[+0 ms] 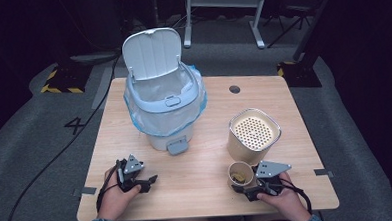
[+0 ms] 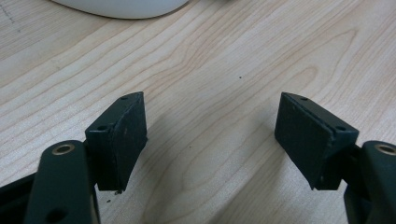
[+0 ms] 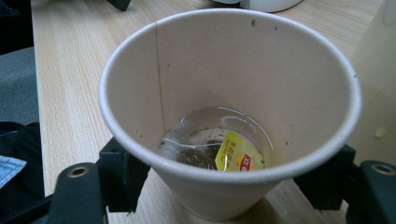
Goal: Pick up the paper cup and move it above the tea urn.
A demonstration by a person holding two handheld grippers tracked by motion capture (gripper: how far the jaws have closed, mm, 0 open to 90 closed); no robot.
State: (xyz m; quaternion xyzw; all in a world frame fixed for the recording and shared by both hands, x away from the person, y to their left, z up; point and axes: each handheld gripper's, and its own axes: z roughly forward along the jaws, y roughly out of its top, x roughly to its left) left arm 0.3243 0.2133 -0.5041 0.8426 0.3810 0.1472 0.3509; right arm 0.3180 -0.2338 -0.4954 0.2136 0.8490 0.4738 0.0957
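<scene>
Near the surface's point(image 1: 207, 190) front edge, the right gripper point(image 1: 247, 186) fingers point(image 3: 116, 179) grasp a paper cup point(image 3: 229, 107) holding a teabag point(image 3: 236, 156) in a little liquid, while the left gripper point(image 2: 210, 140) rests released; likely next, straining into the perforated canister point(image 1: 252, 133) without spilling.

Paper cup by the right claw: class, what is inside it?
The paper cup holds a little clear liquid and a used tea bag with its yellow tag. The bag and tag cover part of the cup's bottom.
</scene>
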